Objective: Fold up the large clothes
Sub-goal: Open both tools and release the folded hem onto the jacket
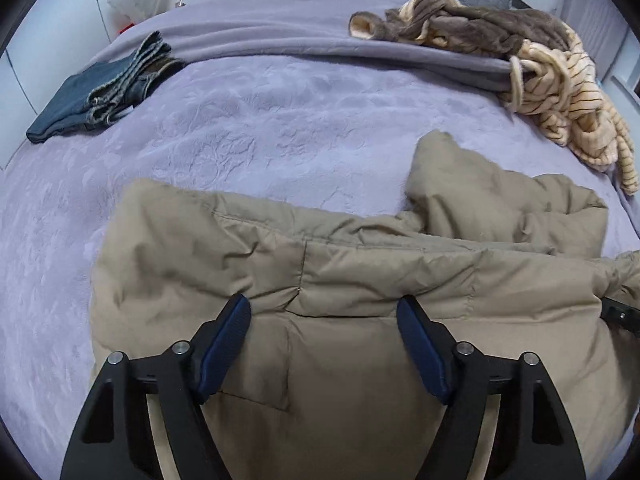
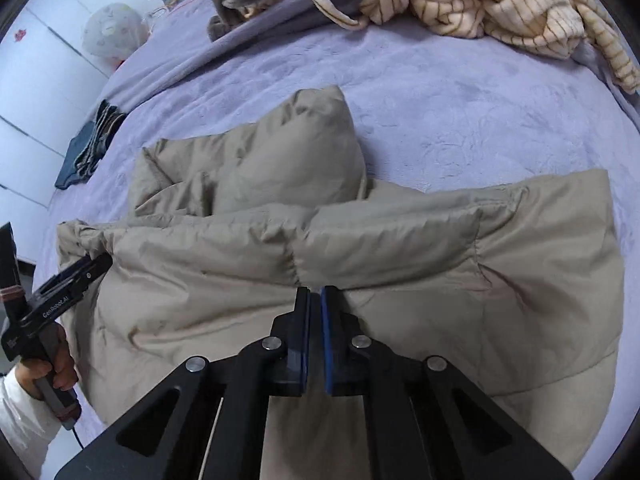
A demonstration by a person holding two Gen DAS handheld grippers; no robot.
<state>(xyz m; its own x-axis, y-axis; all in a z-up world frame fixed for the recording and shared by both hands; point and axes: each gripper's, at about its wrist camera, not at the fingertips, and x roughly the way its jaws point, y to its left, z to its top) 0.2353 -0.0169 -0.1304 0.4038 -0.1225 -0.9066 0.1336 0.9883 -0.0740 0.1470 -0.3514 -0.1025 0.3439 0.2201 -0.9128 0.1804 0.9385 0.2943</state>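
Across the bottom of both views, a puffy tan coat (image 1: 360, 272) lies crumpled on the soft purple blanket (image 1: 240, 128). The left gripper (image 1: 324, 312) is spread wide over it. The right gripper (image 2: 315, 294) is squeezed nearly closed at a coat fold; I cannot tell if it pinches cloth.

Brand text: "GenRobot.AI", in white letters
Where it stands: on the black side of the left gripper (image 2: 94, 266), seen from the right wrist view
Small white label: on the rear end of that same gripper body, print too small to read, possibly a logo
Other readable text: none in either view
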